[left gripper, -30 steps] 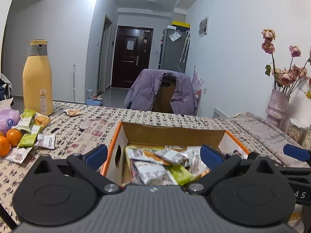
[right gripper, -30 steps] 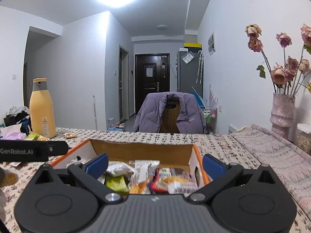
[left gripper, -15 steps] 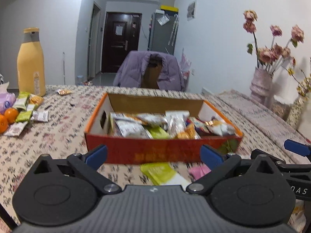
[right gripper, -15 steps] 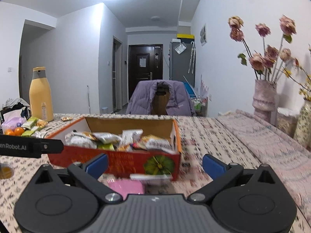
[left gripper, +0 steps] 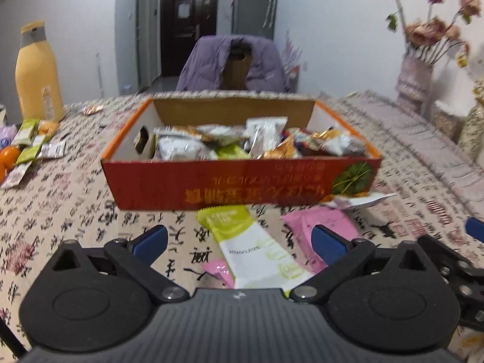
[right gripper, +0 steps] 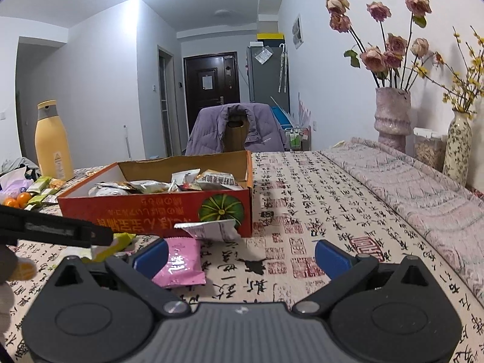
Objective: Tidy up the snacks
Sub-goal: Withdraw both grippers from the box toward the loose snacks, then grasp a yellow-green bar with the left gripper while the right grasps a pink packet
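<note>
We see our left hand-held gripper (left gripper: 239,242) spread wide with nothing between its blue fingers, hanging over a green-and-white snack packet (left gripper: 251,248) that lies on the desk (left gripper: 75,211) just in front of the orange cardboard box (left gripper: 242,181). Our right hand-held gripper (right gripper: 240,255) is likewise wide apart and holds nothing; a pink snack packet (right gripper: 181,263) lies by its left finger. A white packet (right gripper: 211,230) leans against the box's front wall near the pumpkin picture. The box itself is full of mixed wrapped snacks (left gripper: 242,145). More packets (left gripper: 33,145) and oranges (left gripper: 9,157) sit toward the desk's left edge, beside a yellow bottle (left gripper: 37,72).
</note>
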Action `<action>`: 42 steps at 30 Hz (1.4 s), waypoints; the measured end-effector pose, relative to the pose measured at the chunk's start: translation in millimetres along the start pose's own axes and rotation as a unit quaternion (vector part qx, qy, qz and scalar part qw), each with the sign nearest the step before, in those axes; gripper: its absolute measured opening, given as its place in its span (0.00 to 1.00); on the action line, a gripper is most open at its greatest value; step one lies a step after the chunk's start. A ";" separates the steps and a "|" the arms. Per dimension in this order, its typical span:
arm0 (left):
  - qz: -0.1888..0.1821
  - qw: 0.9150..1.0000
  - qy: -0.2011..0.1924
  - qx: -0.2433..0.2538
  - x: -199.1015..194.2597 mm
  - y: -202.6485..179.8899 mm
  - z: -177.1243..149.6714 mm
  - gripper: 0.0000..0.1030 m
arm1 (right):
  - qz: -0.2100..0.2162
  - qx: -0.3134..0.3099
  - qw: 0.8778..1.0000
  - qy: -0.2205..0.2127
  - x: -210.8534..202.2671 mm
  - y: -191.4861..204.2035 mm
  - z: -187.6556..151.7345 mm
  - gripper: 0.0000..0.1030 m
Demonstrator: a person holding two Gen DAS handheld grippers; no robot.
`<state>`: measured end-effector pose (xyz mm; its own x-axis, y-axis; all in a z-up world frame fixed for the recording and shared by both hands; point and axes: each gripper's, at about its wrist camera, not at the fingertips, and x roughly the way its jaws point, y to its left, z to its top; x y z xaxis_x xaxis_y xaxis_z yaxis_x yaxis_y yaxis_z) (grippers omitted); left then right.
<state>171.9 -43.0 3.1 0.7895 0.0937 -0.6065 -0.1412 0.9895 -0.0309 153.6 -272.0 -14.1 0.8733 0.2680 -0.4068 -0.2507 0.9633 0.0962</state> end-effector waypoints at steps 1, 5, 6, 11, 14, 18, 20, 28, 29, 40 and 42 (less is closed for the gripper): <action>0.003 1.000 0.006 -0.004 3.9 -0.2 0.1 1.00 | 0.001 0.001 1.000 0.001 0.2 -1.2 -0.8 1.00; 0.015 1.000 0.021 -0.011 13.1 -0.1 0.6 0.92 | 0.006 0.009 1.000 0.007 1.2 -3.6 -3.9 1.00; 0.015 0.999 0.025 -0.013 14.8 0.4 0.4 0.88 | 0.008 0.011 1.000 0.008 1.7 -4.0 -4.2 1.00; 0.009 0.999 0.038 -0.025 18.5 6.4 -2.3 0.66 | 0.011 0.013 1.000 0.013 4.3 -2.8 -7.0 1.00; 0.005 0.999 0.041 -0.027 18.7 9.4 -4.6 0.54 | 0.012 0.014 1.000 0.016 5.7 -1.9 -7.9 1.00; -0.008 0.999 0.039 -0.033 17.7 13.7 -7.0 0.42 | 0.013 0.012 1.000 0.021 7.4 0.6 -9.3 1.00; -0.011 0.999 0.036 -0.031 15.7 14.9 -8.0 0.41 | 0.014 0.011 1.000 0.023 7.8 1.8 -10.0 1.00; -0.025 0.999 0.007 -0.022 -0.3 21.4 -16.2 0.41 | 0.014 0.006 0.999 0.030 10.0 6.2 -11.2 1.00; -0.026 0.999 0.001 -0.019 -4.0 21.9 -17.0 0.41 | 0.014 0.005 0.999 0.031 10.7 7.1 -11.1 1.00; -0.021 0.998 -0.065 0.001 -34.1 33.9 -22.0 0.41 | 0.032 -0.028 0.997 0.058 36.5 32.9 1.1 1.00; -0.022 0.997 -0.070 0.000 -35.3 37.5 -23.2 0.41 | 0.034 -0.031 0.996 0.071 46.0 38.8 5.0 1.00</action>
<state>124.9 -11.8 4.9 0.8708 0.0653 -0.4873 -0.1053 0.9929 -0.0551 186.1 -222.2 -24.5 0.7869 0.3222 -0.5264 -0.3358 0.9391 0.0728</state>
